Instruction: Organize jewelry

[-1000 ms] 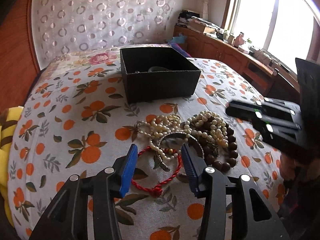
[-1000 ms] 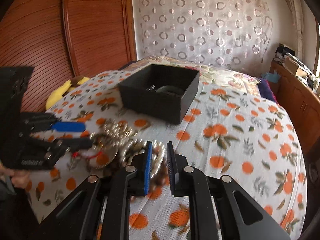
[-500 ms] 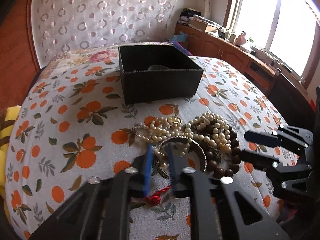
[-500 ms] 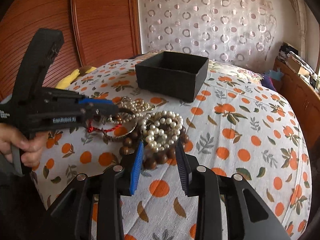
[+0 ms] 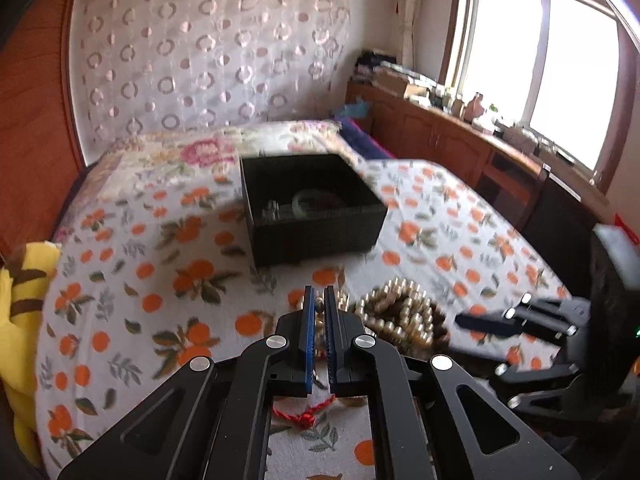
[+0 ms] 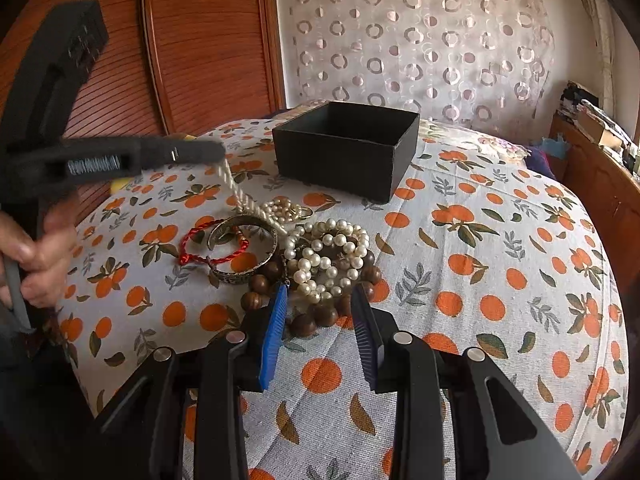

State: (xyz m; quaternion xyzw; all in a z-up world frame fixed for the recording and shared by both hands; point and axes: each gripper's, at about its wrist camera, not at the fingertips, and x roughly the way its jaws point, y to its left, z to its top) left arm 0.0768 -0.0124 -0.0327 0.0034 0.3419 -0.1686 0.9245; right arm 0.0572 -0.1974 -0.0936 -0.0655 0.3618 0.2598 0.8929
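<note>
A jewelry pile lies on the orange-print bedspread: a coiled pearl bracelet (image 6: 332, 252), brown wooden beads (image 6: 320, 314), a metal bangle (image 6: 244, 250) and a red cord bracelet (image 6: 208, 248). My left gripper (image 5: 319, 312) is shut on a strand of small pearls (image 6: 240, 194) and lifts it from the pile; it also shows in the right wrist view (image 6: 216, 152). My right gripper (image 6: 320, 304) is open just in front of the wooden beads and pearls. The open black box (image 5: 316, 232) stands behind the pile, with a few pieces inside.
A yellow plush toy (image 5: 20, 312) lies at the bed's left edge. A wooden headboard (image 6: 200, 48) and a patterned curtain (image 6: 420, 40) stand behind the bed. A wooden cabinet (image 5: 460, 148) with clutter runs under the window on the right.
My left gripper closed on the small pearl strand and rose with it. My right gripper opened and drew back toward the near side of the pile.
</note>
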